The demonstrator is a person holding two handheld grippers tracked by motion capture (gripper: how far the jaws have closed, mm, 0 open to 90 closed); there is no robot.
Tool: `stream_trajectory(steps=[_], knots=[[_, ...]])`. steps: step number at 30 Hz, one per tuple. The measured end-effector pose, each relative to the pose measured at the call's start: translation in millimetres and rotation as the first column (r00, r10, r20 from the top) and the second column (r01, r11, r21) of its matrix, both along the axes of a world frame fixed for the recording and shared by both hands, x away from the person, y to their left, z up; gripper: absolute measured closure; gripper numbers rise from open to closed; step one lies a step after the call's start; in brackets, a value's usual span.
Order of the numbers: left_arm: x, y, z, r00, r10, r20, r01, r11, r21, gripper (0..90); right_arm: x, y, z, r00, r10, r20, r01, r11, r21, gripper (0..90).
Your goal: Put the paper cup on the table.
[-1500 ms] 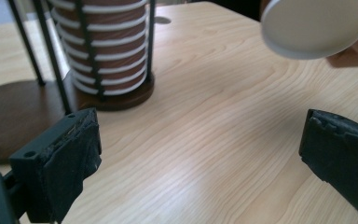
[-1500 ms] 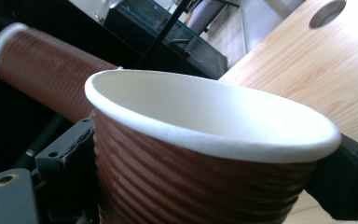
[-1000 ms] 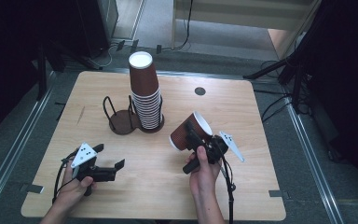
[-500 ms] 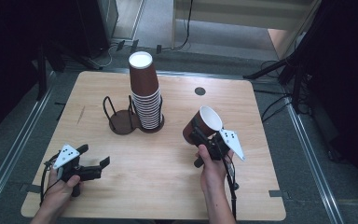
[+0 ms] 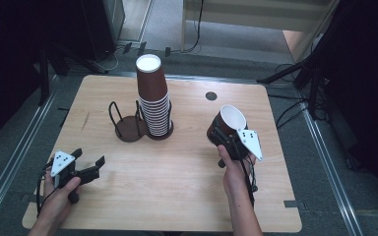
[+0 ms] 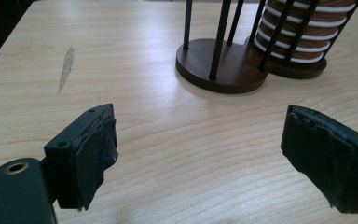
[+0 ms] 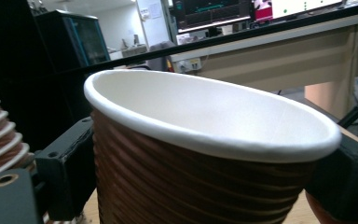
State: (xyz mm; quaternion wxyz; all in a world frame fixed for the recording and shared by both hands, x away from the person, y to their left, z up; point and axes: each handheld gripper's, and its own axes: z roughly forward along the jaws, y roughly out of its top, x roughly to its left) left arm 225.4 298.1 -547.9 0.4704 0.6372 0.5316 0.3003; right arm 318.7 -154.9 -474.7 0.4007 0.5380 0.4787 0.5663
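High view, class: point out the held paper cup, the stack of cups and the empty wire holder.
held paper cup (image 5: 230,118), high view, white inside.
stack of cups (image 5: 153,101), high view, brown side.
empty wire holder (image 5: 128,132), high view, round base.

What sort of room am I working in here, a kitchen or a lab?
Most likely a lab or recording workspace, not a kitchen. A bare wooden table stands on grey floor among dark stands and trailing cables, and the right gripper view shows lit monitors on a desk behind the paper cup.

High view looks down over the table (image 5: 177,196); both gripper views sit low, sharing the cup stack (image 5: 153,101)
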Motion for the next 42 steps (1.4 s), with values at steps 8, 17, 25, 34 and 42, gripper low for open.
stream_trajectory(steps=[8,17,25,34,42], knots=[[-2.3,2.3,-2.1,0.9994,-0.033,0.013,0.034,0.9994,-0.012,3.1,16.8,-4.5,-5.8,0.9989,-0.046,0.012,0.046,0.9963,-0.073,9.6],[-0.7,3.1,-2.5,0.9994,-0.034,-0.002,0.034,0.9992,-0.021,3.1,39.8,-10.2,-19.6,0.9964,-0.082,0.024,0.085,0.9803,-0.178,9.5],[-0.5,3.7,-2.6,0.9995,-0.032,-0.004,0.032,0.9991,-0.029,3.1,54.6,-13.9,-37.8,0.9951,-0.099,-0.002,0.095,0.9661,-0.240,9.5],[-0.7,3.8,-2.6,0.9995,-0.032,-0.001,0.032,0.9990,-0.032,3.1,66.4,-12.3,-53.1,0.9922,-0.125,0.008,0.121,0.9406,-0.317,8.8],[-0.7,3.8,-2.7,0.9995,-0.032,0.000,0.032,0.9990,-0.033,3.1,71.0,-11.4,-62.0,0.9937,-0.112,-0.013,0.100,0.9335,-0.344,7.9]])
